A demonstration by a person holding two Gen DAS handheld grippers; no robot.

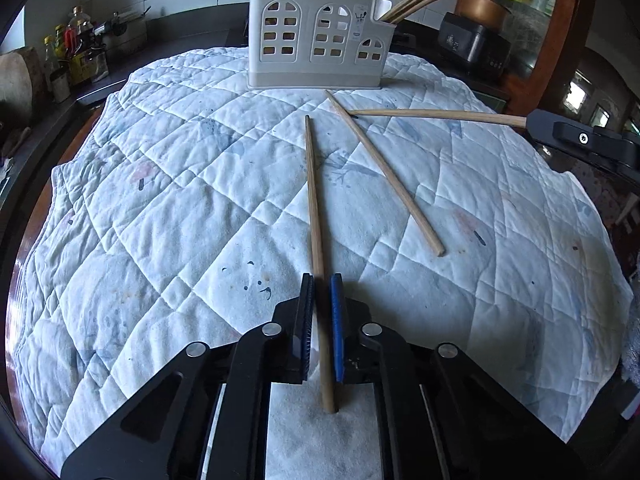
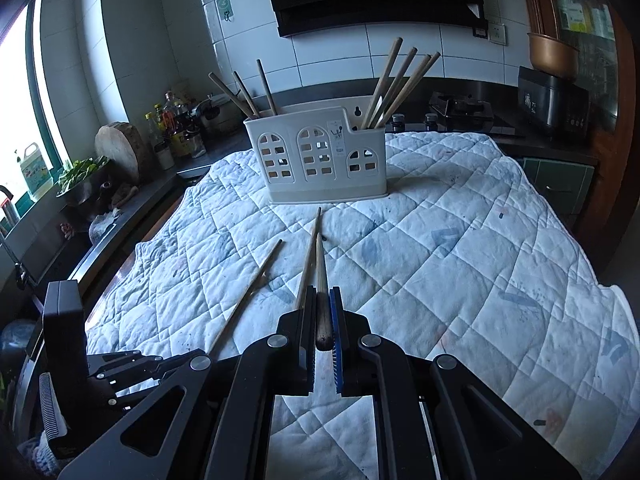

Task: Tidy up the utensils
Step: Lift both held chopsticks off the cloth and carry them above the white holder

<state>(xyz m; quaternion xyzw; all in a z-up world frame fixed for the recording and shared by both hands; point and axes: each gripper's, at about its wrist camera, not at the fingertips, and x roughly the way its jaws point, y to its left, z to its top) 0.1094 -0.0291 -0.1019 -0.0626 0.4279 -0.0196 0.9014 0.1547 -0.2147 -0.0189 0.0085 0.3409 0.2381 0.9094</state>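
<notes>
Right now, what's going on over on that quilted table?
Both handheld grippers are shut on wooden chopsticks. The left gripper pinches one chopstick that lies flat on the white quilted cloth. The right gripper holds another chopstick, raised off the cloth. A third loose chopstick lies on the cloth. The cream plastic utensil holder beyond already has chopsticks in its end compartments.
</notes>
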